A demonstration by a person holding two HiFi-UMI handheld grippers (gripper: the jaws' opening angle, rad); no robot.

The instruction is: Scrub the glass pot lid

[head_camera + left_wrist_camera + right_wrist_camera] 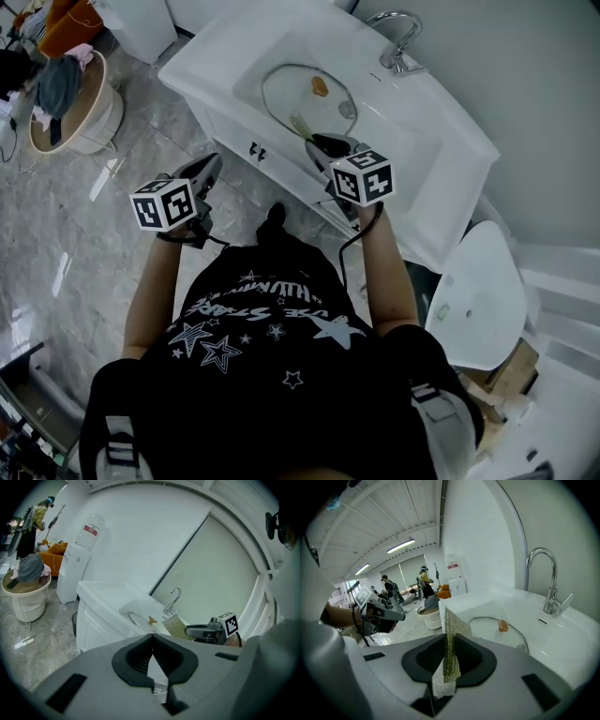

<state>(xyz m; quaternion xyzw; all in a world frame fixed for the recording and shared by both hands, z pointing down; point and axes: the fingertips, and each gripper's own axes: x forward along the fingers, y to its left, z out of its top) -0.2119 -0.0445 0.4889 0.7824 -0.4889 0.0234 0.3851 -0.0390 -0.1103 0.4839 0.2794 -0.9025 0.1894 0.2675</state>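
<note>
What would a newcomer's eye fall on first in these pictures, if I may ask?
A glass lid with an orange knob lies in the basin of the white sink. The right gripper is at the sink's near edge, shut on a scouring pad that stands up between its jaws. The left gripper is shut and empty, off to the side over the marble floor.

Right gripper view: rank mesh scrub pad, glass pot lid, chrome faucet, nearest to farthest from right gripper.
1. Yellowish mesh scrub pad: clamped by the right gripper.
2. Round glass pot lid with orange knob: in the white sink, ahead-right.
3. Curved chrome faucet: behind the lid, far right.
</note>
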